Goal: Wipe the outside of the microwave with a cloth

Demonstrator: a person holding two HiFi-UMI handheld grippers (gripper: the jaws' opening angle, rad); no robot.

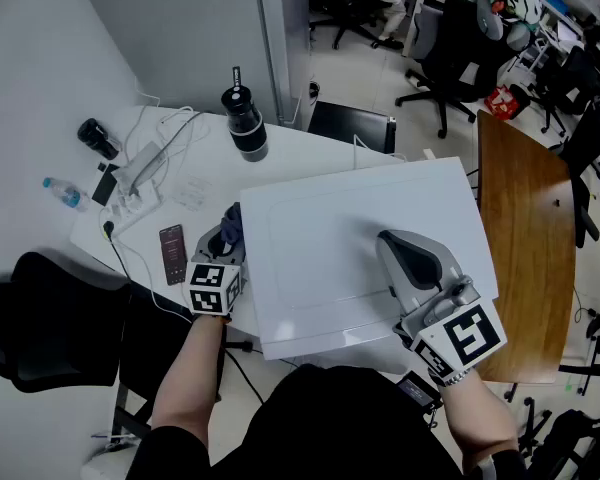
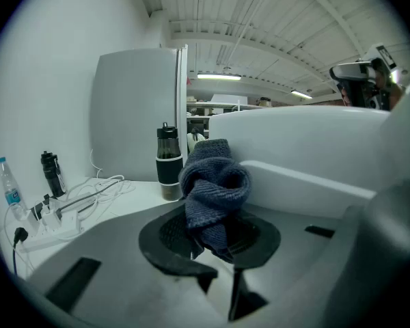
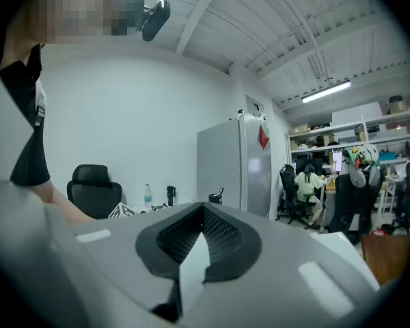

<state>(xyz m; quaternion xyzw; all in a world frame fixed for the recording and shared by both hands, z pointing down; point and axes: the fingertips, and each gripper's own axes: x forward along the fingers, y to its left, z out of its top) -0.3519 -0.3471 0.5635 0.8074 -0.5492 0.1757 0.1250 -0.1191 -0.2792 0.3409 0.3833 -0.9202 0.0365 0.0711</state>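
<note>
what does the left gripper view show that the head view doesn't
Only the left gripper view: the ceiling lights, and a close look at the left gripper with its jaws clamped on the bunched blue cloth. Only the head view: the phone on the white table, and the wooden table to the right. Both: the white microwave, the black tumbler, the water bottle and the power strip.

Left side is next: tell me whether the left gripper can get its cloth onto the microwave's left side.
Probably yes: the left gripper, shut on the blue cloth, sits beside the left wall of the microwave, nothing between them; the phone lies to its other side.
</note>
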